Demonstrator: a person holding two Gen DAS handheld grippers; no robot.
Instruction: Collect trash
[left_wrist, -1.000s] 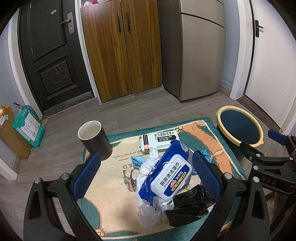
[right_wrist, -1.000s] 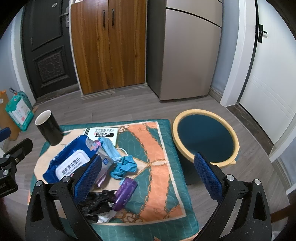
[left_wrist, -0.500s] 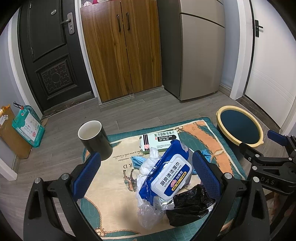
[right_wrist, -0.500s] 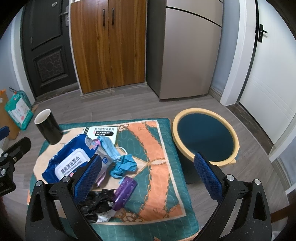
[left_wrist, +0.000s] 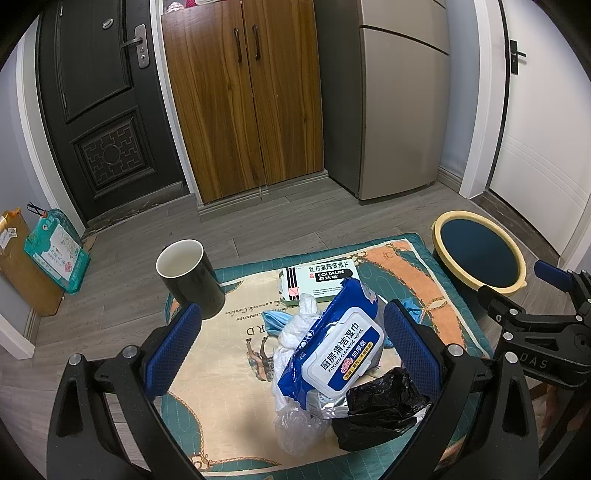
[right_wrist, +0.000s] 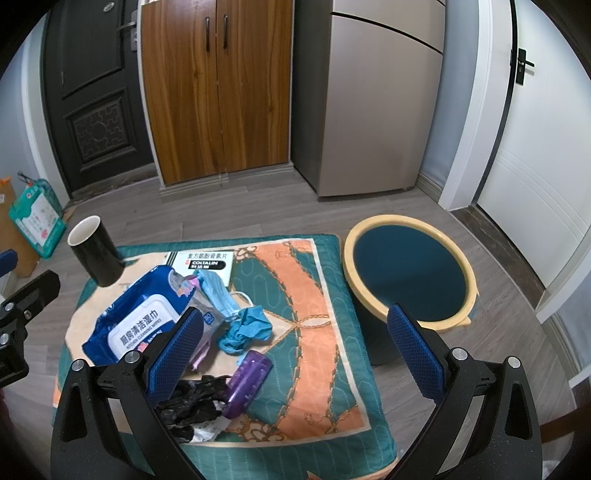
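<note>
We held the left hand-held gripper (left_wrist: 291, 347) above the near side of a patterned mat (left_wrist: 424, 280), its blue pads spread wide with nothing between them. The right hand-held gripper (right_wrist: 295, 343) hung over the same mat, equally wide and empty.

The trash lay heaped on the mat. A blue pack of wet wipes (left_wrist: 340, 350) rested tilted on top of the heap; in the left view its long axis ran from near left to far right, with the white label flap facing up. Under its near end sat a crumpled black bag (left_wrist: 380, 410), and beside that some clear crinkled plastic (left_wrist: 295, 424). White tissue (left_wrist: 295, 332) bunched along the pack's left side. Just beyond the pack a flat medicine box (left_wrist: 321, 282) lay with its long side across the mat, printed face up.

From the right view we saw a blue face mask (right_wrist: 218, 291) trailing from the box toward a crumpled blue glove (right_wrist: 247, 328). A purple cylinder (right_wrist: 247, 384), perhaps a small bottle, lay on its side touching the black bag, its long axis running from near left to far right.

A black mug (left_wrist: 190, 277) stood upright on the mat's far left corner. A round bin (right_wrist: 410, 273) with a yellow rim stood on the floor just beside the mat's right edge.
</note>
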